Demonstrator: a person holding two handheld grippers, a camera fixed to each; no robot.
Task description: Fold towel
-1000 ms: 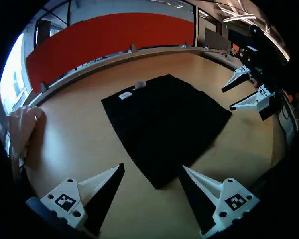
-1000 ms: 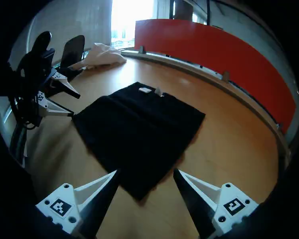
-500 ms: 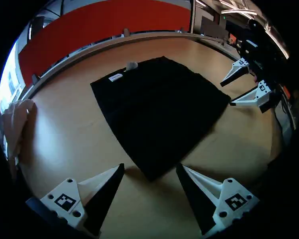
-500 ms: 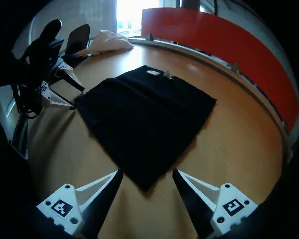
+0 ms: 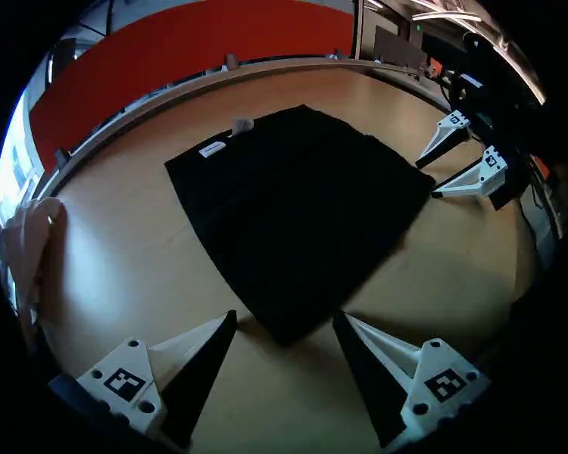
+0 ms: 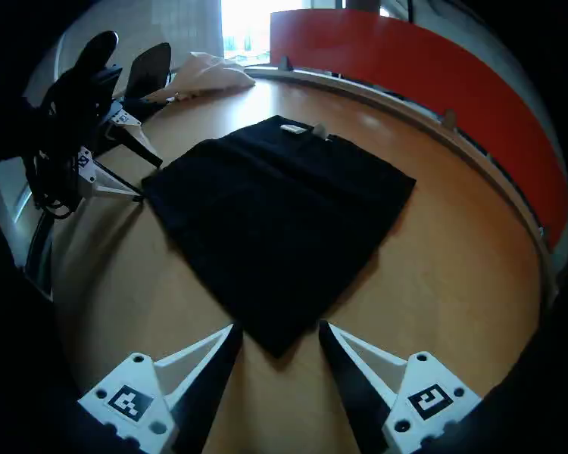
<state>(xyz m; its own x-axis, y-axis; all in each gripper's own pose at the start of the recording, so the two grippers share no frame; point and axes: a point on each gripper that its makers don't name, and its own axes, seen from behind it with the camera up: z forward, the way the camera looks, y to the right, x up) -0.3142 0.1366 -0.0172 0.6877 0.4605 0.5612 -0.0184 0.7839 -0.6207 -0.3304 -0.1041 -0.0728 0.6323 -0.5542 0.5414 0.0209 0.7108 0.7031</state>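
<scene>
Both have edged closer: left tongs (image 5: pixel 284 316) and right tongs (image 6: pixel 279 325) each gape empty astride opposite corners of the one black towel (image 5: pixel 299 212) mid-tabletop (image 5: pixel 132 250), with one pale cloth (image 6: pixel 204 74) heaped at the tabletop's edge.

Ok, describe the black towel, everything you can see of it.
The towel is plain black, soft-looking cloth. It lies spread flat on the wooden table, roughly rectangular, with a small white label at its far edge. A faint ridge crosses it, perhaps a fold. One corner lies between the open fingers of the left gripper, and a neighbouring corner lies between those of the right gripper. Neither gripper is closed on it.
</scene>
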